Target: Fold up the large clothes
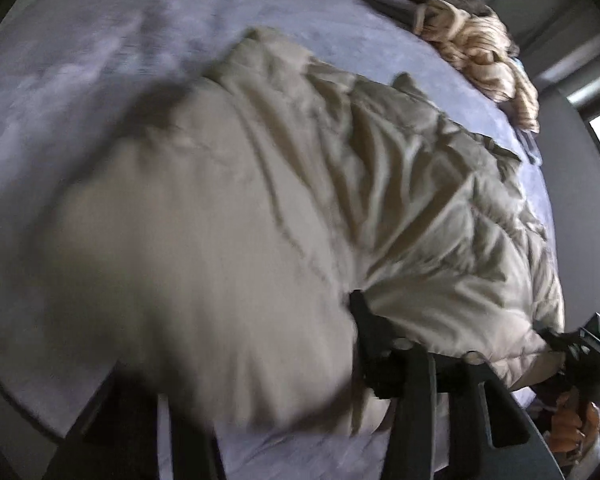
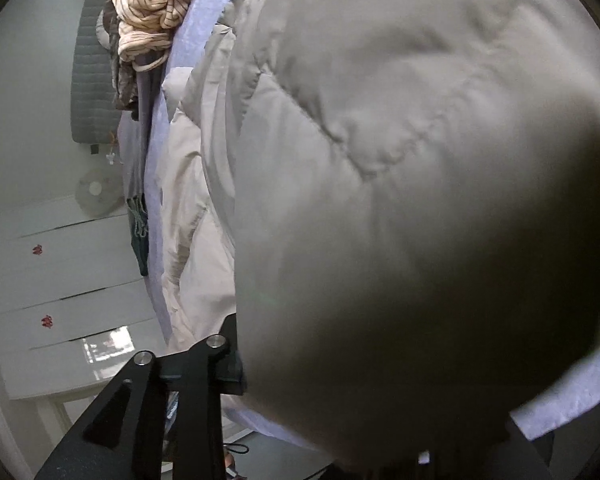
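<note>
A large beige puffer jacket (image 1: 300, 200) lies across the lavender bed cover (image 1: 80, 80), its near edge lifted. My left gripper (image 1: 260, 320) is at that edge. Its right finger (image 1: 364, 320) shows with creases gathering at its tip, and the left finger is buried under the fabric. My right gripper (image 1: 556, 338) sits at the jacket's right corner, which is drawn into its jaws, with a hand (image 1: 572, 428) behind it. In the right wrist view the jacket (image 2: 400, 200) fills the frame and hides one finger of the right gripper (image 2: 320, 340); the left finger (image 2: 220, 344) shows.
A heap of other clothes, with a cream striped piece (image 1: 480, 52) on top, sits at the far corner of the bed (image 2: 156, 4). White drawers (image 2: 60, 280) stand beside the bed. The bed's edge runs close below the grippers.
</note>
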